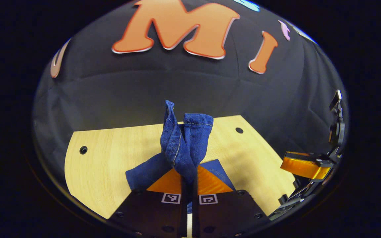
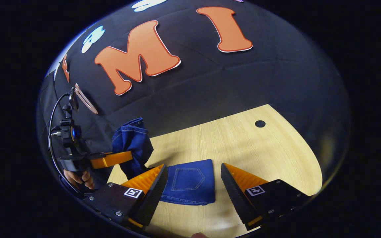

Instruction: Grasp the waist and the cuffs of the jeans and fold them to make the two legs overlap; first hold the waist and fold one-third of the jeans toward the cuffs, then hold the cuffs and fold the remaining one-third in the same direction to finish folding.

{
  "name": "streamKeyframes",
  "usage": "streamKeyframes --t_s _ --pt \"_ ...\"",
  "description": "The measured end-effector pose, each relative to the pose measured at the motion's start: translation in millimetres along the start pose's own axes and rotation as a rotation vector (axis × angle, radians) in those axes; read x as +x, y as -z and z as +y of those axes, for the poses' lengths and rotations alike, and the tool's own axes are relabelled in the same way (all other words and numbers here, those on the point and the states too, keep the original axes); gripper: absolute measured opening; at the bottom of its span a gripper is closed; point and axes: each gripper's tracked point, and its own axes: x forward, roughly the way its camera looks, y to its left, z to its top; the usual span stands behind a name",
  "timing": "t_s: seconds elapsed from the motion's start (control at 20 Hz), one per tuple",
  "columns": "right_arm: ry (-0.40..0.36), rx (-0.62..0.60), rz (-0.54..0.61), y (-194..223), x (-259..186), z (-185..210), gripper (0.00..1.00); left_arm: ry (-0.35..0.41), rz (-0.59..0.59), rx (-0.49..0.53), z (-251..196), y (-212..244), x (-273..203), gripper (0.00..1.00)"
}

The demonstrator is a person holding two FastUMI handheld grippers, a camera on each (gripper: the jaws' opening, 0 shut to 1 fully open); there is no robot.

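Clamping the jeans [image 1: 184, 142], left gripper [image 1: 189, 185] lifts them; right gripper [image 2: 193, 185] gapes wide

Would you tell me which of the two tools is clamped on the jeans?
The left tool, shut on the lifted jeans; the right tool is open.

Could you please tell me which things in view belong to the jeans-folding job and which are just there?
Part of the job:
- dark blue denim jeans, partly folded on the table
- left hand-held gripper, shut on a raised bunch of jeans
- right hand-held gripper, open over the pocket

Just there:
- light wooden table with round holes
- black cloth booth wall
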Motion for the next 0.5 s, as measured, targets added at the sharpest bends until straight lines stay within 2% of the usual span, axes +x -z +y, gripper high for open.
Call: streamKeyframes --t_s 0.15,0.35,0.4,0.5 --pt "0.002 -0.009 -0.003 -4 -1 -9 0.98 0.015 0.052 0.079 -23 19 14 0.11" --pt "-0.001 -0.013 -0.008 -8 -2 -19 0.98 0.1 0.016 0.135 -56 17 4 0.46" --pt "0.004 -0.015 -0.011 -9 -1 -22 0.98 0.104 0.001 0.137 -59 14 0 0.5" --pt "0.006 -0.019 -0.025 -14 -2 -23 0.98 0.088 -0.028 0.129 -52 11 -8 0.5"
